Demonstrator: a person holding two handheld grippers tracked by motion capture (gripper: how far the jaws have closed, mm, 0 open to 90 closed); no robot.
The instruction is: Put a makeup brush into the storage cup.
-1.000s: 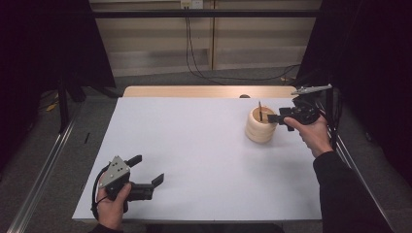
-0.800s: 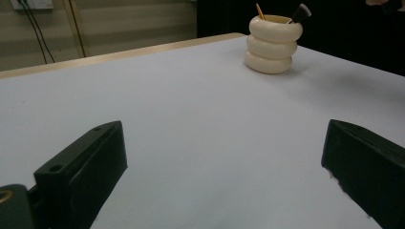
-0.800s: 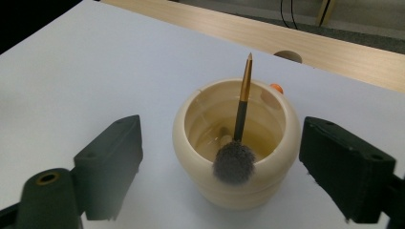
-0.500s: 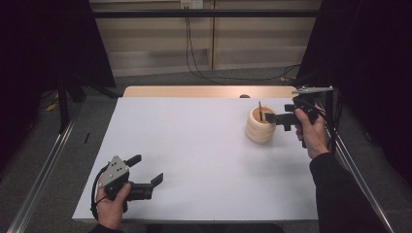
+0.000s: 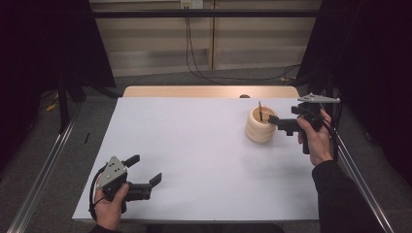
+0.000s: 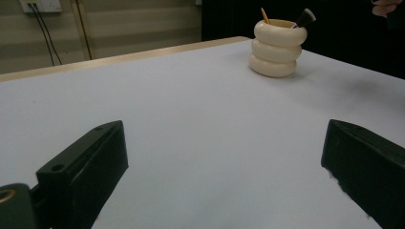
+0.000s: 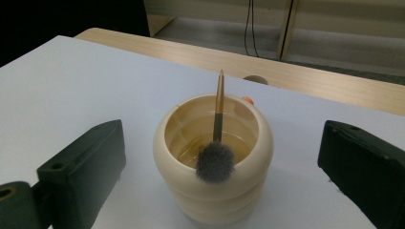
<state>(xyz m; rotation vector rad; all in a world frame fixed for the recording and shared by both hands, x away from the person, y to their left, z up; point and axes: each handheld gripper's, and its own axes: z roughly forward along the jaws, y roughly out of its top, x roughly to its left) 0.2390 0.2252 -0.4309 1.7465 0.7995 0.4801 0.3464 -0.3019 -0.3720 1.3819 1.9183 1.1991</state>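
Right gripper (image 5: 278,122) held level at the far right of the table, jaws spread wide and gripping nothing; they have just been opening, and in the right gripper view the cream holder sits between them without either pad touching it. The holder (image 7: 213,157) is a squat ribbed pot, three stacked rings, standing upright on the white table sheet (image 5: 194,145) toward the far right corner. Inside it one makeup brush (image 7: 217,143) leans with its dark fluffy head over the near rim and its tapered golden handle tip pointing up and away. The inner floor of the pot looks glossy and pale; whether anything else lies at the bottom is hard to make out. In the left gripper view the pot (image 6: 277,47) stands far off, with the brush head (image 6: 305,18) poking out to the right and a golden tip to the left. A small orange spot shows just behind the pot rim in the right gripper view, mostly hidden by the pot. Left gripper (image 5: 145,182) rests low at the near left corner of the sheet, jaws spread wide, bare sheet between them. The right hand (image 5: 316,141) wraps that gripper's handle, so its body is partly covered. A wooden table edge (image 5: 209,91) shows beyond the sheet.
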